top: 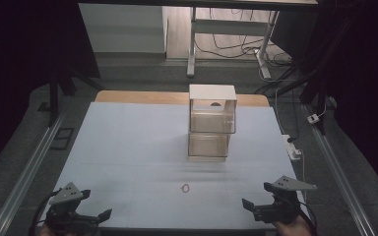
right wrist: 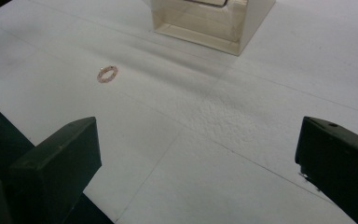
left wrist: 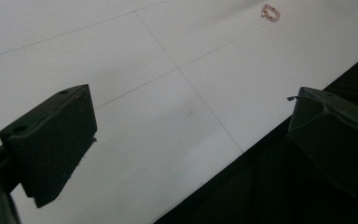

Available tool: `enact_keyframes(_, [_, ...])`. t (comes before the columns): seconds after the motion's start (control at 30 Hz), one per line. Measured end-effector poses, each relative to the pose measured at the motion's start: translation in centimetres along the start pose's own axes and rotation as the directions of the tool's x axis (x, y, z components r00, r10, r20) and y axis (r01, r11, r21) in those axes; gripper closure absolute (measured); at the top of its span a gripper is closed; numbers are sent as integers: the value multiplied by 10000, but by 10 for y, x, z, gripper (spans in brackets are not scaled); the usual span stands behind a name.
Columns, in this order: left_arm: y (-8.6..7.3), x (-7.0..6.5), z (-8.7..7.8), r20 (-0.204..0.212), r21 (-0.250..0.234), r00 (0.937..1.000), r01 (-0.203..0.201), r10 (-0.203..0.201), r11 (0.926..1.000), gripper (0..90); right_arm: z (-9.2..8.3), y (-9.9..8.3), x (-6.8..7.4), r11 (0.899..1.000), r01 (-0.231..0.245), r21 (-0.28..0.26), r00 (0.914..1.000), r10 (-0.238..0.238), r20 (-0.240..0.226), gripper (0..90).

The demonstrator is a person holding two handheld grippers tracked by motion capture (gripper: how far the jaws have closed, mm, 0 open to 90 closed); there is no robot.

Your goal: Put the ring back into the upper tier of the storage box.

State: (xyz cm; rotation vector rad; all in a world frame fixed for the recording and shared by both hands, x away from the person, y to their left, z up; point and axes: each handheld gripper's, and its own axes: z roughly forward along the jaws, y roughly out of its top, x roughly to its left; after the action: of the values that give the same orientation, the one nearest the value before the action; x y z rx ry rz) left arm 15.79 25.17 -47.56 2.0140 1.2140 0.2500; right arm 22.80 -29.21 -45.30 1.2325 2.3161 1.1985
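Both tongs, left gripper [top: 96,215] and right gripper [top: 248,203], gape unloaded; I'd judge the small pinkish beaded ring [top: 185,188] light, slippery — pinch across its rim.

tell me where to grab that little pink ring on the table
Pinch the ring across its thin band, coming straight down from above: it lies flat on the white table with free space all around, so a side approach would likely just push it along.

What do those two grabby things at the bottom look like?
Each is a black hand-held gripper. The left hand-held gripper and the right hand-held gripper both end in two chunky black block-shaped jaws. Each carries a grey three-cornered plate with small dark dots on top, and dark cables trail from them.
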Motion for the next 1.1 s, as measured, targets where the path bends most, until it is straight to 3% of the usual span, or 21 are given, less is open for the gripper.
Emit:
enact_keyframes(0.4, [0,-1,0,-22,55,10000,-92,93,9999,12,6,5,9,9973,727,141,9973,-726,-62,0])
enact_keyframes(1.1, [0,-1,1,13,124,10000,-85,85,9999,11,30,15,21,9954,897,343,9940,-873,-655,0])
